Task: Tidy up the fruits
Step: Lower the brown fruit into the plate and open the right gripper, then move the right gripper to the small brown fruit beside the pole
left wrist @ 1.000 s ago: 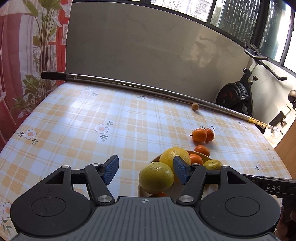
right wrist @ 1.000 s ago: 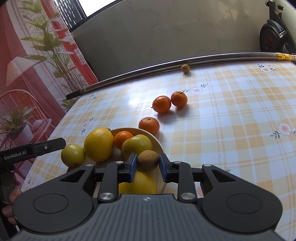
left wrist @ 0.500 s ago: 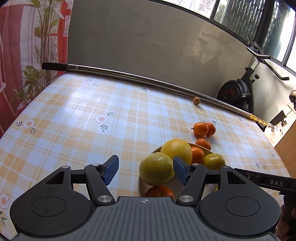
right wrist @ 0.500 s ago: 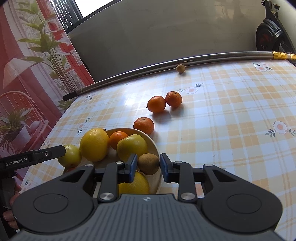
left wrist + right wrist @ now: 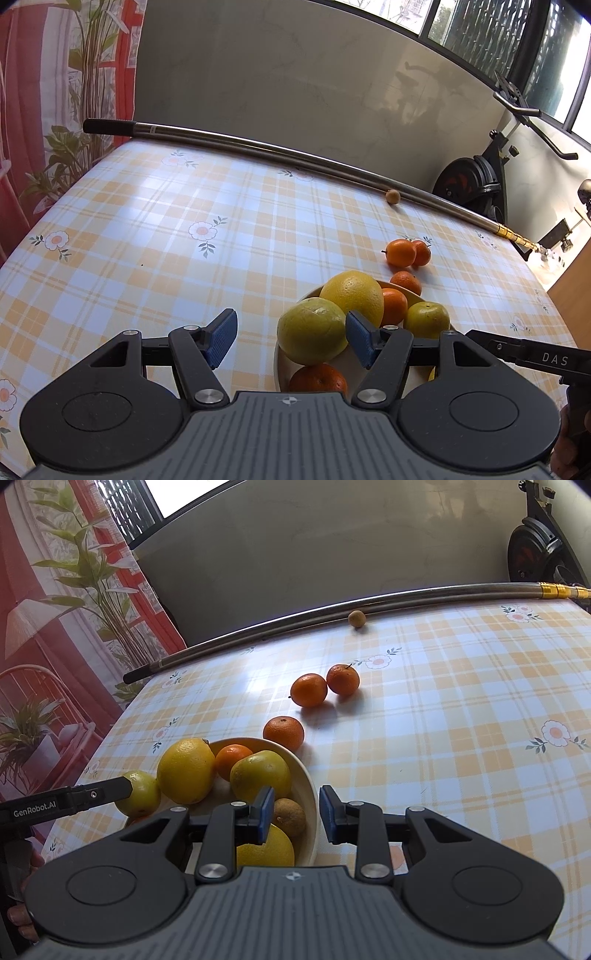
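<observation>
The cream bowl (image 5: 312, 801) is sitting on the checked tablecloth (image 5: 461, 738) just ahead of both grippers, and it is holding most of the fruit; a small brown kiwi (image 5: 291, 816) is lying inside it against the near rim, just beyond and slightly left of the right gripper (image 5: 296, 814), whose blue pads are standing apart with nothing between them, the left pad over the bowl and the right pad past its rim; behind the kiwi a yellow-green citrus (image 5: 260, 775), a small orange (image 5: 232, 758) and a large yellow grapefruit (image 5: 185, 770) are crowding the bowl, and another yellow fruit (image 5: 266, 849) is showing under the left finger.

The left gripper (image 5: 291, 341) is hovering at the opposite side of the bowl with its jaws spread wide and holding nothing; a greenish pomelo (image 5: 312, 336) is sitting between its pads, closer to the right one, with a mandarin (image 5: 317, 378) lying below it.

Farther out from the right gripper a tangerine (image 5: 283, 733) is resting on the cloth beside the bowl's far rim; beyond it a pair of tangerines (image 5: 325, 686) are touching each other; well past them a small brown fruit (image 5: 357, 619) is lying against a metal pole (image 5: 406, 596) along the table's far edge.
</observation>
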The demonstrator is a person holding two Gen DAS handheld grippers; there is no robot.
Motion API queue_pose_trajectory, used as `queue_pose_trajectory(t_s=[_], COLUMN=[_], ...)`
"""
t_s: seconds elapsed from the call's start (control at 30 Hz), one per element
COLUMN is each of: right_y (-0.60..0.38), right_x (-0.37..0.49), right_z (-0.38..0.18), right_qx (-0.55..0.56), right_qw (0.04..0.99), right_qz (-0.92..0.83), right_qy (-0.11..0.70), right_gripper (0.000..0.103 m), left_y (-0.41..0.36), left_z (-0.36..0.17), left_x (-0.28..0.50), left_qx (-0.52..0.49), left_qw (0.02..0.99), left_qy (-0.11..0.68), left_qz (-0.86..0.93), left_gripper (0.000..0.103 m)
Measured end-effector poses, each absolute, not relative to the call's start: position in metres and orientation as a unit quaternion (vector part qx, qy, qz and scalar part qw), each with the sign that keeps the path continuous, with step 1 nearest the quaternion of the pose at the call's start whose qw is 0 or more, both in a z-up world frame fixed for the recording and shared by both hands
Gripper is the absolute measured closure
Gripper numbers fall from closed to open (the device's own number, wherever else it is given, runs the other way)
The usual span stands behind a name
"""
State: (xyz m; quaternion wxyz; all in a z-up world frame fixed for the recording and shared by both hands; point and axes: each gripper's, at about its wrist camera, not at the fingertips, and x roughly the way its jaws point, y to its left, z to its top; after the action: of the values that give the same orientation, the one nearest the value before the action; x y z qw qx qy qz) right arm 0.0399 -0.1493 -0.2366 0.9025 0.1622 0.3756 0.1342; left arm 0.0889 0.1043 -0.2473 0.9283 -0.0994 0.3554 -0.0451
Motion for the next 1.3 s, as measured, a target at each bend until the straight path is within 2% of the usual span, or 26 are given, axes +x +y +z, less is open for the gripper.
queue_pose_trajectory(t_s=[0.53,0.9,1.3], right_y=[-0.183,-0.207,-0.204], right_x=[0.045,0.066,0.104], right_z=[-0.214,-0.195,-0.209], right_qx=[0.175,0.152,0.134], right_qw=[0.92,0.934,0.928], right_qz=[0.102,0.09,0.124], right_qy=[0.336,0.311,0.325], right_gripper=[0.072,0.072,0.072], left_y=[0.122,0.133,0.116], left_z=[-0.227,-0.185,-0.177], left_x=[0.097,0.118,0.161], left_qx=[-0.129,-0.086,-0.083], left_qw=[0.934,0.95,0.927], left_qy=[0.331,0.3,0.359], left_qz=[-0.031,-0.02,-0.073], left_gripper=[0.037,0.037,0.037])
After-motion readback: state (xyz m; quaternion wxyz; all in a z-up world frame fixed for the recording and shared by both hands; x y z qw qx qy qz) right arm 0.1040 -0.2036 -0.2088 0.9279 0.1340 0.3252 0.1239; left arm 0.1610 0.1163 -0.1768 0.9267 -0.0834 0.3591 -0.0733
